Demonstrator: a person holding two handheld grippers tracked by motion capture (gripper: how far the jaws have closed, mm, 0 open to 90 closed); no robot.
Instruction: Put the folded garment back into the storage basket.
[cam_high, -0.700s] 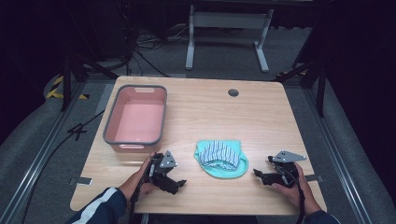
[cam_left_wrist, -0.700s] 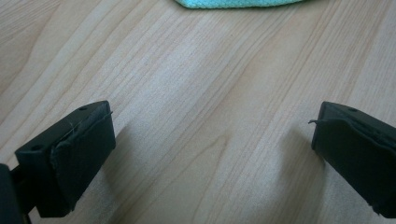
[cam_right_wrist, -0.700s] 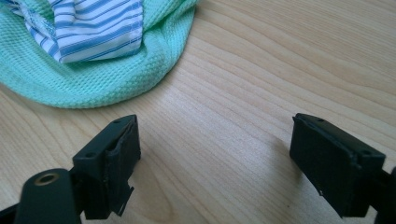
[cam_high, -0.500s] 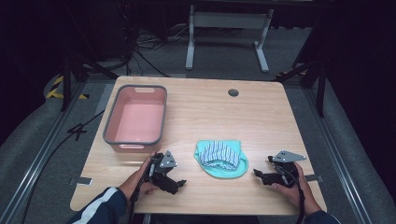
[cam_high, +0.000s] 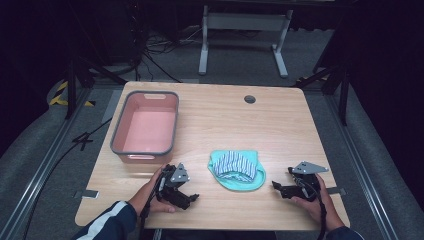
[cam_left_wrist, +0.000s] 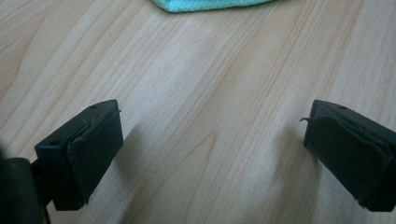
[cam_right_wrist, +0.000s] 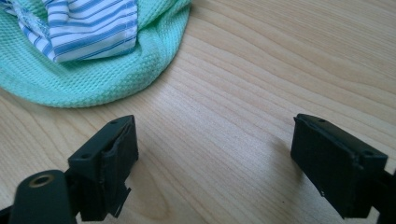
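The folded cloth stack (cam_high: 237, 170), striped fabric on a green cloth, lies on the worktop (cam_high: 280, 130) between both grippers, untouched. Left gripper (cam_high: 189, 199) and right gripper (cam_high: 276, 186) rest with jaws spread, holding nothing. The pink bin (cam_high: 120, 134) is empty; grasping and any transfer remain.

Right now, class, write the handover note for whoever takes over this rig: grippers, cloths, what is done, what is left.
Left gripper: open, holding nothing, low over the table, beside the cloths.
Right gripper: open, holding nothing, on their other side.
Striped cloth lies bunched on the green waffle cloth, between the grippers at the near edge.
Pink bin: far left, nothing inside.
Done: nothing gripped yet.
Left: probably grasp the cloths; the bin may be their destination.
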